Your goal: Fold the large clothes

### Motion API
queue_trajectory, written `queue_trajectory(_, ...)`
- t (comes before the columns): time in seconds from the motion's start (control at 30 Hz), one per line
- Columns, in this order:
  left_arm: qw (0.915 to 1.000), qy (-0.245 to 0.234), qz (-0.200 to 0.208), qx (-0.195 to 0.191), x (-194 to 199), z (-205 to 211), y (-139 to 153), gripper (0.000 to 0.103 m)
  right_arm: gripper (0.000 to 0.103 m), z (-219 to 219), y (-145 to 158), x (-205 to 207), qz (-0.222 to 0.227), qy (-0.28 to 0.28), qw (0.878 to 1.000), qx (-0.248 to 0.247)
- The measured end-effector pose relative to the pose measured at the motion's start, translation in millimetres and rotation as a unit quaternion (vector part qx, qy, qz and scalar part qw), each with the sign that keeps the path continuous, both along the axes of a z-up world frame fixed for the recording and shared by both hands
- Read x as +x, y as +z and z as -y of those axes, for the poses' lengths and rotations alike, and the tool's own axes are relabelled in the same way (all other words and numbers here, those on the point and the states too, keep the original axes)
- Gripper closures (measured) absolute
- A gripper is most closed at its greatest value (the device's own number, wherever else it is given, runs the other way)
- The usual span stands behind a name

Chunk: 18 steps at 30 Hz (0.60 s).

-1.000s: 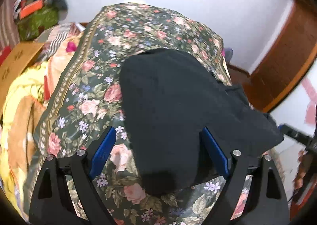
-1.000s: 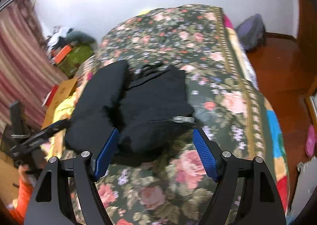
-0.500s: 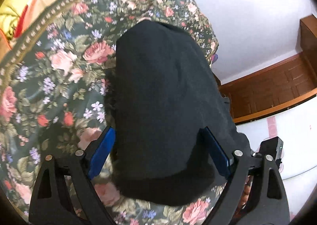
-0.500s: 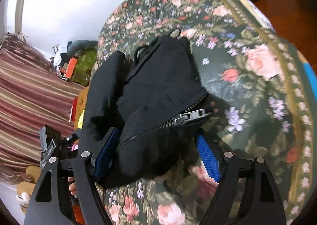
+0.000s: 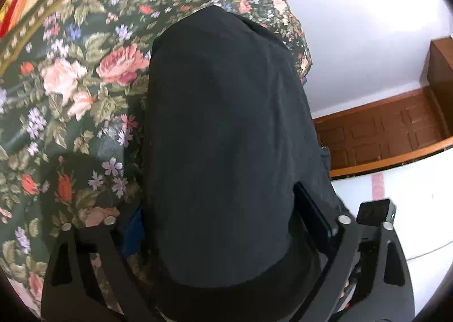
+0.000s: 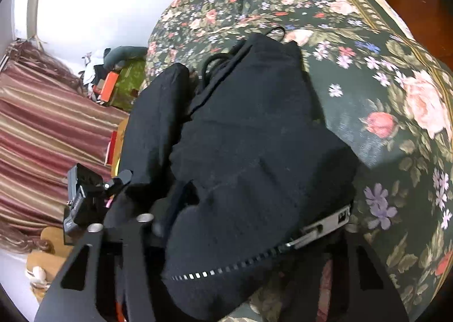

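A black zip-up garment (image 5: 226, 129) lies folded on the floral bedspread (image 5: 79, 72). In the left wrist view its near end fills the space between the wide-apart fingers of my left gripper (image 5: 226, 225), which straddle it. In the right wrist view the same garment (image 6: 249, 152), with its silver zipper pull (image 6: 320, 230) and zipper teeth at the near edge, lies over and between the wide-apart fingers of my right gripper (image 6: 249, 225). The fingertips of both grippers are mostly hidden by cloth. The left gripper's body (image 6: 85, 197) shows at the garment's left side.
The bedspread (image 6: 382, 72) slopes off to the right with a gold border. A striped curtain (image 6: 42, 135) and a pile of clutter (image 6: 119, 78) stand left. Brown wood panelling (image 5: 382, 135) and white wall lie beyond the bed.
Both grippers have moved forward and down onto the garment, so its near end now sits deep between the fingers and covers the blue pads. The jaws stay wide apart.
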<state>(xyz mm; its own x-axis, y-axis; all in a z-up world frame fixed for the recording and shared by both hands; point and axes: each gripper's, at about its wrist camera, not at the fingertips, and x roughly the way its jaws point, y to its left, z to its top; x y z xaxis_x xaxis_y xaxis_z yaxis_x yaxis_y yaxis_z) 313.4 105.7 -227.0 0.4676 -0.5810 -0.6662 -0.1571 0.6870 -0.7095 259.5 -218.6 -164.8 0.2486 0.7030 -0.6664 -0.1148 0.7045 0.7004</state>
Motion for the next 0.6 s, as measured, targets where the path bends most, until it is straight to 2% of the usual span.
queue_trajectory(0.03,0.9999,-0.001,0.007,0.008,-1,-1,4,0.015,0.073,-1,3,1,0.001,0.005,1.000,0.009)
queue_trajectory(0.07,0.9997,-0.002,0.016,0.018,-4,-2,10,0.019,0.075,-4,6,2,0.004,0.010,1.000,0.013)
queue_trajectory(0.33,0.9929,0.027,0.095,0.066,-24,-49,66,0.025,0.078,-60,33,16,0.036,0.053,0.998,0.006)
queue_trajectory(0.47,0.9842,0.043,0.150,0.083,-21,-90,99,0.026,0.078,-107,56,30,0.076,0.077,0.994,0.011)
queue_trajectory(0.6,0.9712,0.056,0.203,0.111,-15,-134,123,0.026,0.078,-155,67,47,0.109,0.098,0.989,0.012)
